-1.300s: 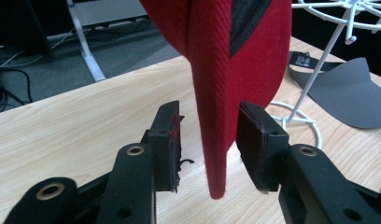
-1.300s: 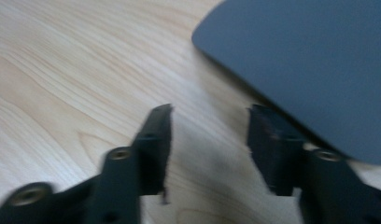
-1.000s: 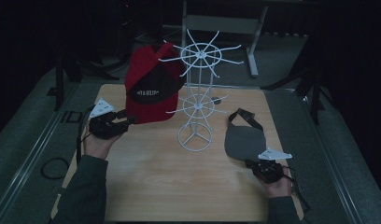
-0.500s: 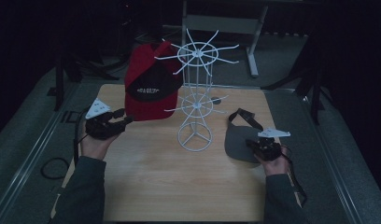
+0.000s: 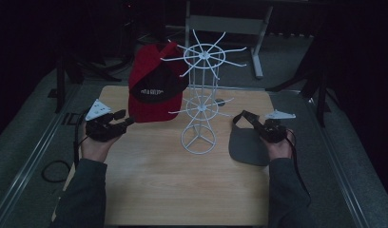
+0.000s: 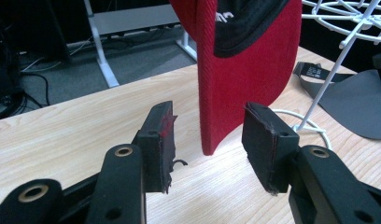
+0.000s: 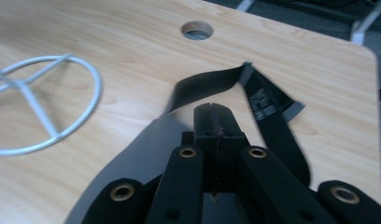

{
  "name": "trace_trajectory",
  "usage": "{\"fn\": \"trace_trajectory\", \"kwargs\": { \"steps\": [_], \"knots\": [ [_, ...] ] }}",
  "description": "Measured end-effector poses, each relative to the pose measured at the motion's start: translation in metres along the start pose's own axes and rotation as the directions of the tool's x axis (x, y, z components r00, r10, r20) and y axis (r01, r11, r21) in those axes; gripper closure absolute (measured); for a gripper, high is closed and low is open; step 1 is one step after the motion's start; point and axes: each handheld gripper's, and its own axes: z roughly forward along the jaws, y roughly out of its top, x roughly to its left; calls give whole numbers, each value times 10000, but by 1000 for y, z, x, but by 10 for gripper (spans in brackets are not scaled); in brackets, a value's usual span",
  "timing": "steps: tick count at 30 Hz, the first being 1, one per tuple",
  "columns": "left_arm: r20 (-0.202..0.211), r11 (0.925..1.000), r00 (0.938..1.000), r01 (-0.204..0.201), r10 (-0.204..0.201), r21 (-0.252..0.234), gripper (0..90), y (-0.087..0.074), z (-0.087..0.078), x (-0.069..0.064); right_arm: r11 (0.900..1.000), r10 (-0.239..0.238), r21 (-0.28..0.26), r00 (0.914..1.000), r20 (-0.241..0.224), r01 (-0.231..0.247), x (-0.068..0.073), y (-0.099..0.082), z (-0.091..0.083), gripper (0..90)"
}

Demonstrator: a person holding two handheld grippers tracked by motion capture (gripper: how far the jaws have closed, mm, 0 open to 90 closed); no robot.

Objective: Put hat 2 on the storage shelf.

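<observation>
Wooden table (image 5: 182, 190): left tongs (image 6: 207, 135) agape around red cap's brim (image 6: 240, 88)

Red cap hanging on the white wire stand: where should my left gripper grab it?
Grip the red cap's brim at its lower edge. It hangs edge-down between the open left gripper's jaws, clear of the white wire stand. Come in level from the person's side.

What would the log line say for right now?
left tongs: open at red cap | right tongs: shut on grey visor
</observation>
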Motion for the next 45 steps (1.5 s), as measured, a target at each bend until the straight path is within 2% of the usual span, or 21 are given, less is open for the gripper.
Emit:
{"fn": "trace_trajectory", "kwargs": {
  "steps": [5, 6, 11, 12, 14, 18, 20, 29, 35, 42, 45],
  "knots": [
    [13, 10000, 10000, -10, 10, 12, 544, 0, 0, 0, 9995, 84, 308, 9997, 248, -92, -7, 9, 11, 900],
    [15, 10000, 10000, -7, 7, 24, 545, 0, 1, 0, 9985, 127, 530, 9993, 362, -146, -10, 11, 17, 900],
    [13, 10000, 10000, 6, -6, 37, 545, 0, 1, 0, 9949, 135, 991, 9991, 398, -174, -14, 11, 27, 900],
    [17, 10000, 10000, 15, -15, 21, 545, 0, 1, 0, 9926, 107, 1202, 9993, 348, -148, -14, 10, 29, 900],
    [21, 10000, 10000, 19, -19, 42, 545, -1, 1, 0, 9920, 83, 1259, 9995, 306, -121, -14, 10, 30, 900],
    [37, 10000, 10000, 12, -12, 38, 545, -1, 2, -1, 9902, 71, 1396, 9999, -108, -55, -9, 6, 29, 900],
    [64, 10000, 10000, 12, -12, 44, 545, -1, 3, -1, 9884, -41, 1515, 9990, -454, 109, -3, 3, 24, 900],
    [74, 10000, 10000, 15, -15, 51, 545, -2, 4, -2, 9799, -567, 1870, 9958, -712, 692, 13, -13, 11, 900],
    [90, 10000, 10000, 41, -41, 83, 545, -3, 5, -3, 9794, -591, 1880, 9949, -820, 737, 24, -30, -3, 900],
    [142, 9999, 9999, 30, -31, 98, 545, -4, 7, -5, 9805, -579, 1800, 9911, -1195, 790, 39, -50, -19, 900],
    [145, 9999, 9999, 29, -30, 96, 545, -4, 8, -5, 9792, -772, 1765, 9886, -1292, 995, 44, -52, -24, 899]
  ]
}}
